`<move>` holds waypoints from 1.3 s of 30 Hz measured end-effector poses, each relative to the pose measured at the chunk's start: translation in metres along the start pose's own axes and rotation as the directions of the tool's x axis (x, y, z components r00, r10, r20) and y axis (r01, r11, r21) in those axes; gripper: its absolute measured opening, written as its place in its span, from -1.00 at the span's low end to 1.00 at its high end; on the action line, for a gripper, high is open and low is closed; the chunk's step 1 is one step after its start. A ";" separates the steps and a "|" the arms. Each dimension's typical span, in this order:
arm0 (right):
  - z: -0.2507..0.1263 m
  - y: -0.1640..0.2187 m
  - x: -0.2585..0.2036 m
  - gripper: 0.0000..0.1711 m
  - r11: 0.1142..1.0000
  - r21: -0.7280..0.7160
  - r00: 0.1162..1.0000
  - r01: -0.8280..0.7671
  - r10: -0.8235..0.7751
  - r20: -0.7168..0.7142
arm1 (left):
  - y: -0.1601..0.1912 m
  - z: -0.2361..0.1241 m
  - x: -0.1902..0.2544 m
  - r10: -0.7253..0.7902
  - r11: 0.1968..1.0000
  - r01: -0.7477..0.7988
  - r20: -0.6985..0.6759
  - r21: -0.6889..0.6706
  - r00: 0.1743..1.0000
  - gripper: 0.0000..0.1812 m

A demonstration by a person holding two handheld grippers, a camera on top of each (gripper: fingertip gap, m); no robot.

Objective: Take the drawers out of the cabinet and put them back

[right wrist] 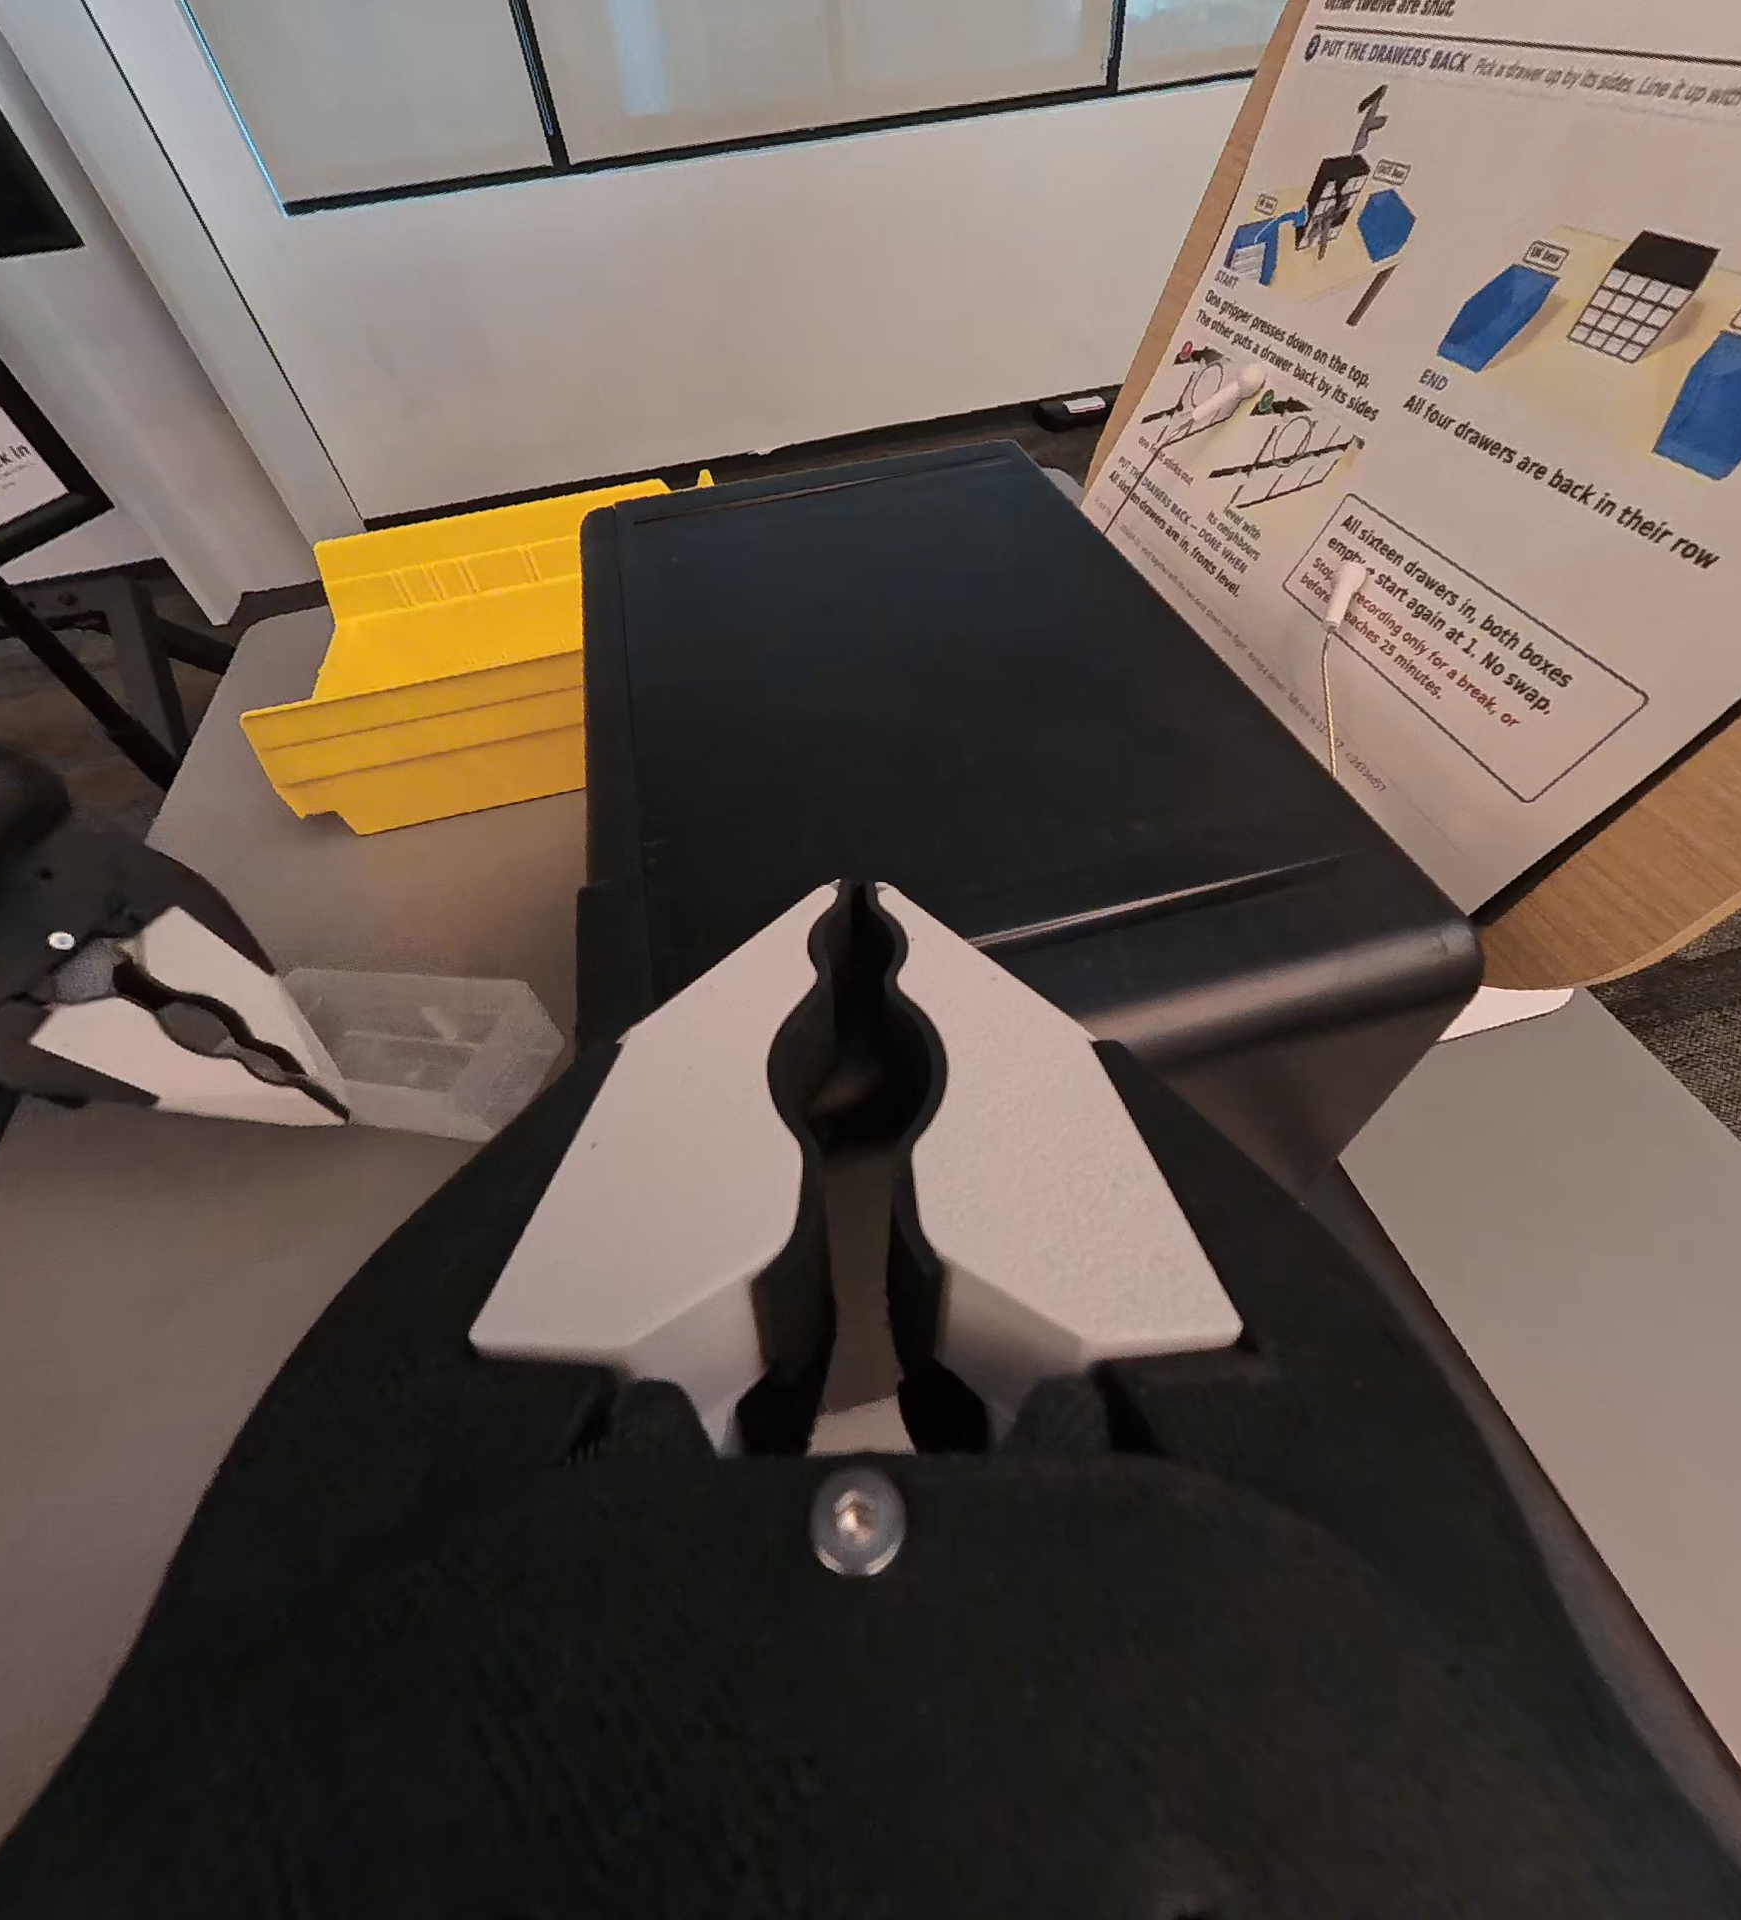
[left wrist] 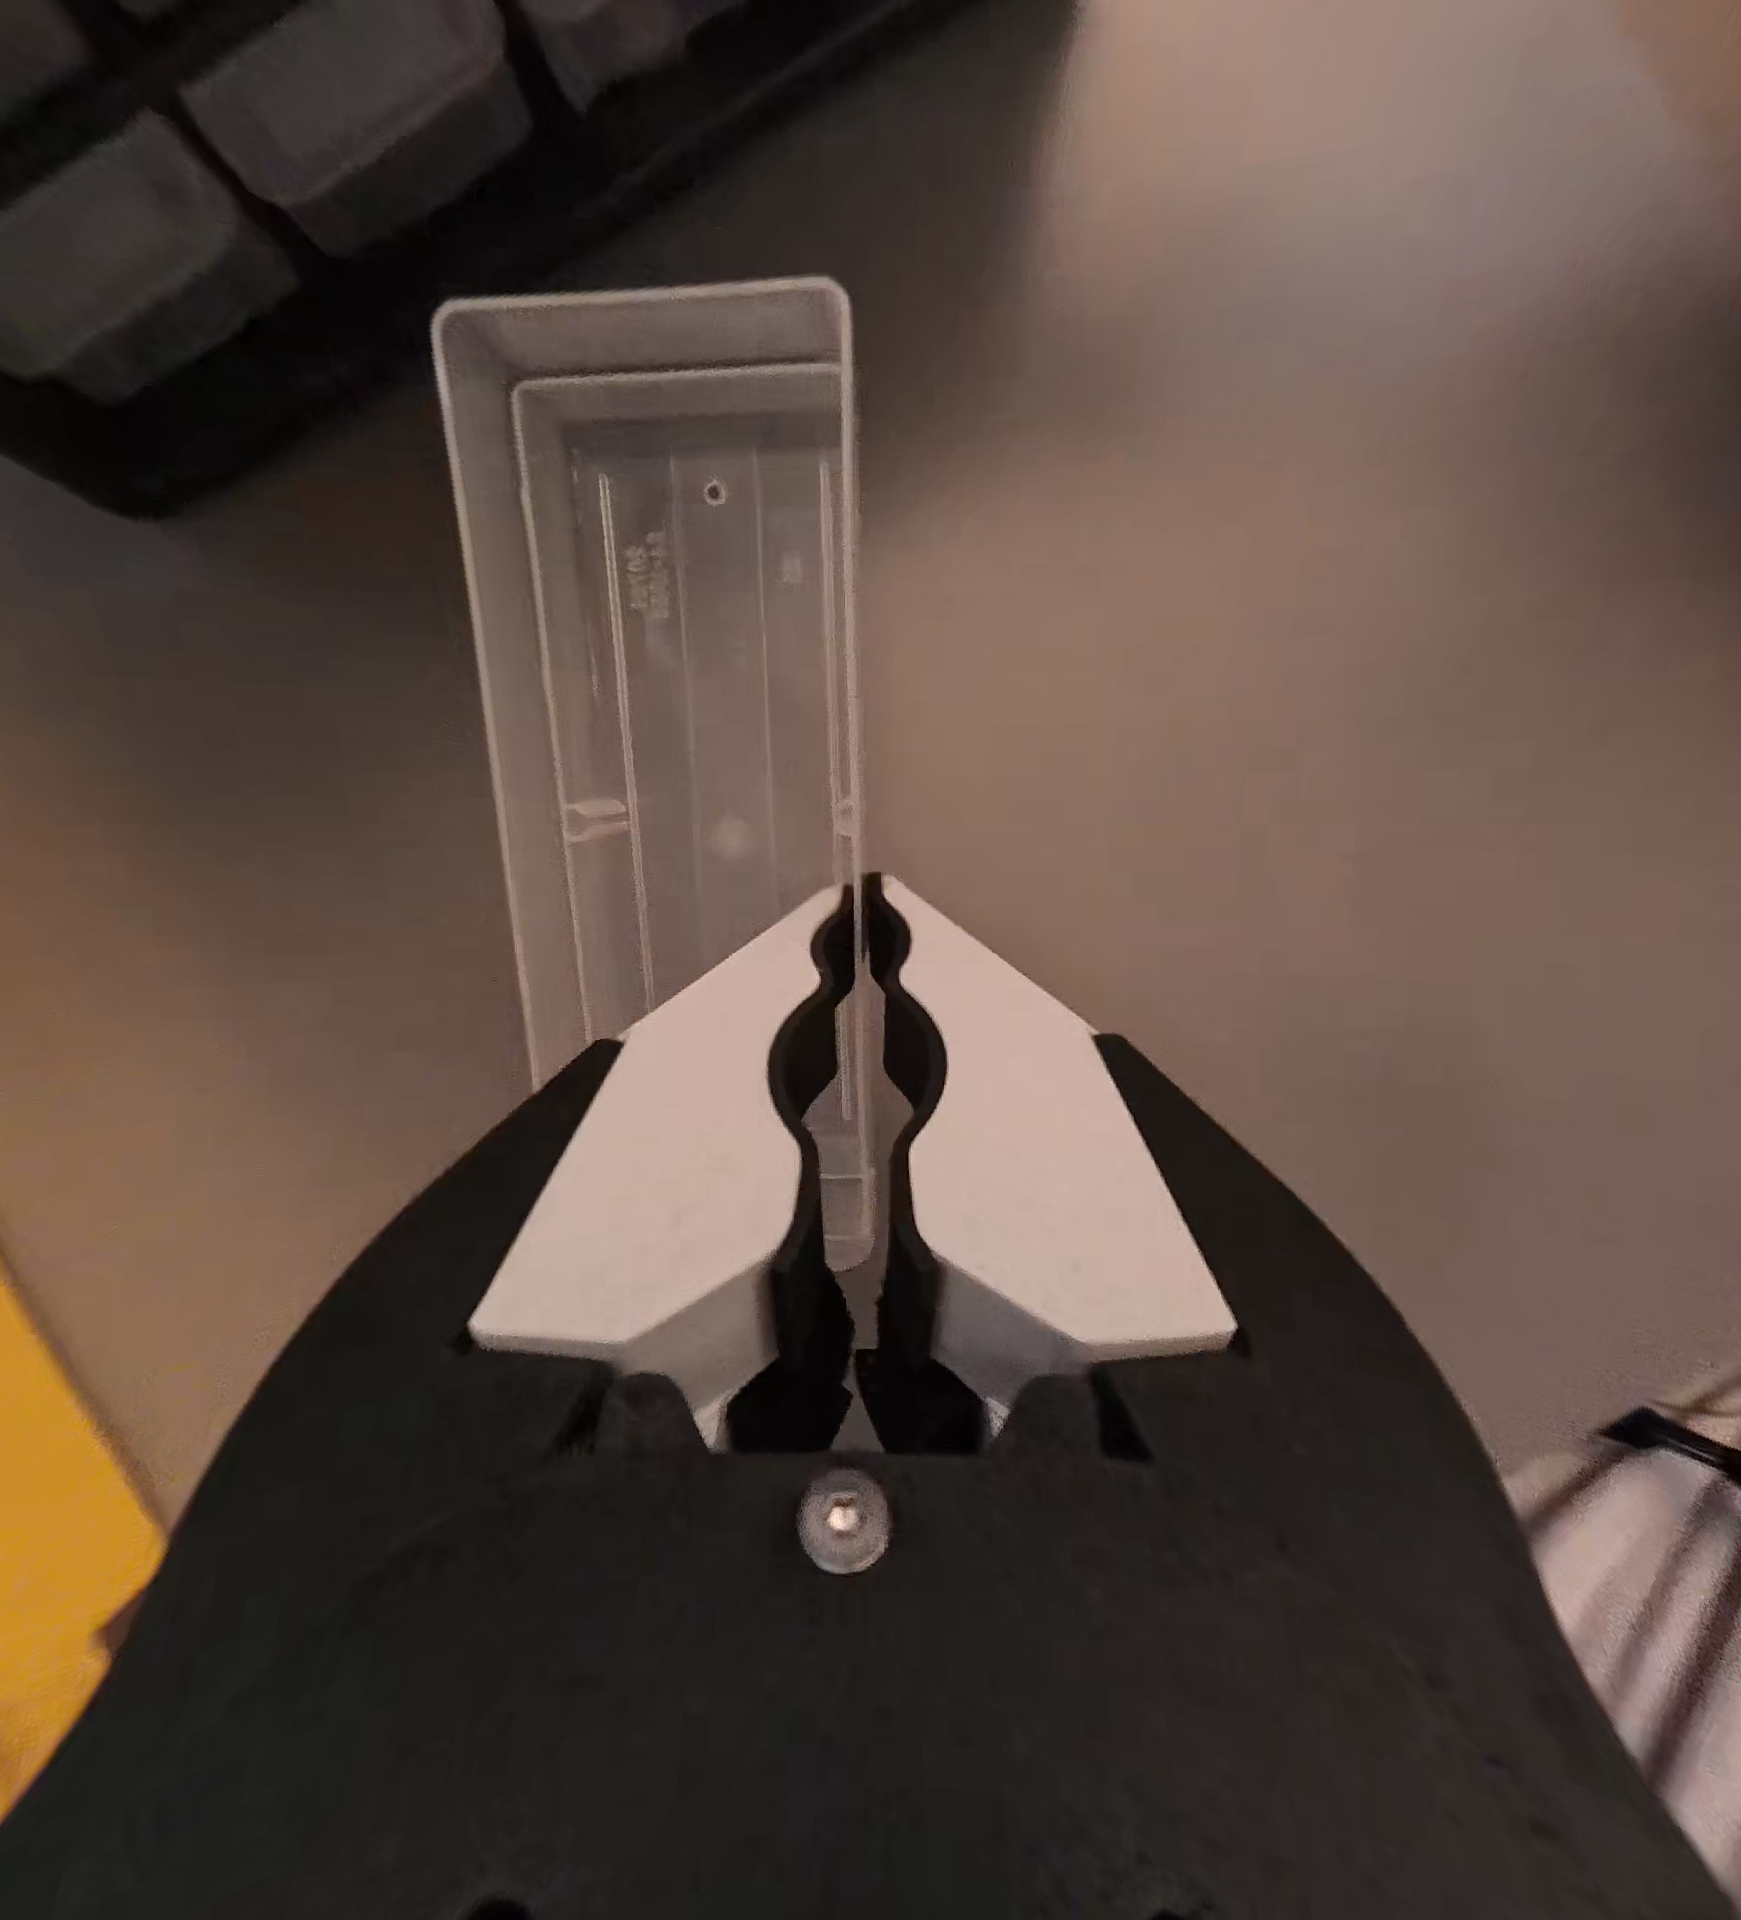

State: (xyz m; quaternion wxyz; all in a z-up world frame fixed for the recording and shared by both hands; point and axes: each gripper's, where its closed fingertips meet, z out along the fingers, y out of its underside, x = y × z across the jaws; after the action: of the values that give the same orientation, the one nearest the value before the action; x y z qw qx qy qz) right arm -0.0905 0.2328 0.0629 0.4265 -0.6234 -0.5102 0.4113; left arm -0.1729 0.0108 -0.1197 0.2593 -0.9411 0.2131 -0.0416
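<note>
We pinch the clear plastic drawer [left wrist: 668, 665] by one thin side wall in the left gripper [left wrist: 861, 904], right gripper [right wrist: 861, 904] closed empty over the black plastic cabinet [right wrist: 949, 707]; drawer may twist loose.

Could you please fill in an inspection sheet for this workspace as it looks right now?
Surface: grey table, bare in front of the cabinet.
Job's things: black cabinet on the table, top facing the right wrist view; clear plastic drawer, empty, out of the cabinet.
Clutter: yellow bin on the table behind the cabinet's left side.
Grippers: left gripper has its jaws shut on the drawer's side wall; right gripper has its jaws shut, empty, over the cabinet's near edge.
Cables: thin white cord hanging in front of the board.
Surroundings: instruction board leaning right of the cabinet; white wall with windows behind.
</note>
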 end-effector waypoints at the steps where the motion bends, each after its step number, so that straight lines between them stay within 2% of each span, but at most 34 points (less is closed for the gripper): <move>1: 0.000 0.000 0.000 -1.00 1.000 -0.002 1.000 0.002 -0.002 -0.002 | 0.001 0.005 0.002 -0.026 0.999 0.026 -0.022 -0.023 0.999 -1.00; 5: 0.000 0.000 0.000 -1.00 1.000 -0.002 1.000 0.003 -0.003 -0.001 | 0.003 0.020 0.004 -0.113 0.992 0.108 -0.080 -0.058 0.990 -1.00; 9: 0.000 0.000 0.000 -1.00 1.000 -0.001 1.000 0.002 -0.002 0.002 | 0.004 0.025 0.009 -0.109 0.992 0.102 -0.104 -0.069 0.989 -0.96; 10: 0.000 0.000 0.000 -1.00 1.000 -0.001 1.000 0.002 -0.002 0.001 | 0.001 0.022 0.016 -0.101 0.994 0.093 -0.144 -0.063 0.984 -0.85; 11: 0.000 0.000 0.000 -1.00 1.000 -0.002 1.000 0.002 -0.002 0.000 | -0.002 0.016 0.020 -0.091 0.995 0.083 -0.185 -0.051 0.978 -0.73; 14: 0.000 0.000 0.000 -1.00 1.000 -0.005 1.000 0.006 -0.006 -0.004 | -0.029 -0.017 0.013 -0.037 0.990 0.066 -0.213 0.128 0.976 -0.79; 15: 0.000 0.000 0.000 -1.00 1.000 -0.004 1.000 0.006 -0.006 -0.004 | -0.039 -0.030 0.003 -0.028 0.977 0.065 -0.178 0.205 0.984 -0.71; 17: 0.000 0.000 0.000 -1.00 1.000 -0.002 1.000 0.003 -0.003 0.000 | -0.050 -0.050 -0.019 -0.034 0.950 0.061 -0.093 0.306 0.995 -0.33; 18: 0.000 0.000 0.000 -1.00 1.000 0.000 1.000 0.001 -0.001 0.002 | -0.048 -0.053 -0.025 -0.032 0.950 0.054 -0.074 0.308 0.997 -0.28; 19: 0.000 0.000 0.000 -1.00 1.000 0.001 1.000 -0.001 0.001 0.003 | -0.041 -0.051 -0.028 -0.022 0.959 0.040 -0.068 0.279 0.997 -0.24; 22: 0.000 0.000 0.000 -1.00 1.000 0.002 1.000 -0.001 0.001 0.003 | -0.018 -0.029 -0.042 -0.035 0.986 0.040 -0.030 0.162 0.999 -0.34; 25: 0.000 0.000 0.000 -1.00 1.000 -0.001 1.000 0.002 -0.002 -0.001 | -0.004 -0.006 -0.048 -0.079 0.993 0.083 -0.053 0.084 0.995 -0.41; 27: 0.000 0.000 0.000 -1.00 1.000 0.001 1.000 -0.001 0.001 0.000 | 0.000 0.003 -0.041 -0.128 0.991 0.133 -0.132 0.030 0.983 -0.45; 30: 0.000 0.000 0.000 -1.00 1.000 0.003 1.000 -0.003 0.003 0.004 | -0.006 0.006 -0.025 -0.205 0.976 0.218 -0.273 0.018 0.940 -0.62; 36: 0.000 0.000 0.000 -1.00 1.000 0.000 1.000 0.002 -0.002 0.003 | -0.004 0.006 -0.007 -0.258 0.961 0.276 -0.333 0.008 0.907 -0.37; 39: 0.000 0.000 0.000 -1.00 1.000 -0.001 1.000 0.002 -0.002 0.001 | 0.007 0.014 -0.004 -0.259 0.966 0.257 -0.217 -0.037 0.941 -0.08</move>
State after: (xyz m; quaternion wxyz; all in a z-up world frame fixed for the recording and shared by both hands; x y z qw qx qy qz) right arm -0.0910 0.2332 0.0630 0.4264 -0.6228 -0.5113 0.4109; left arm -0.1762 0.0137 -0.1350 0.2227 -0.9514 0.1157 -0.1783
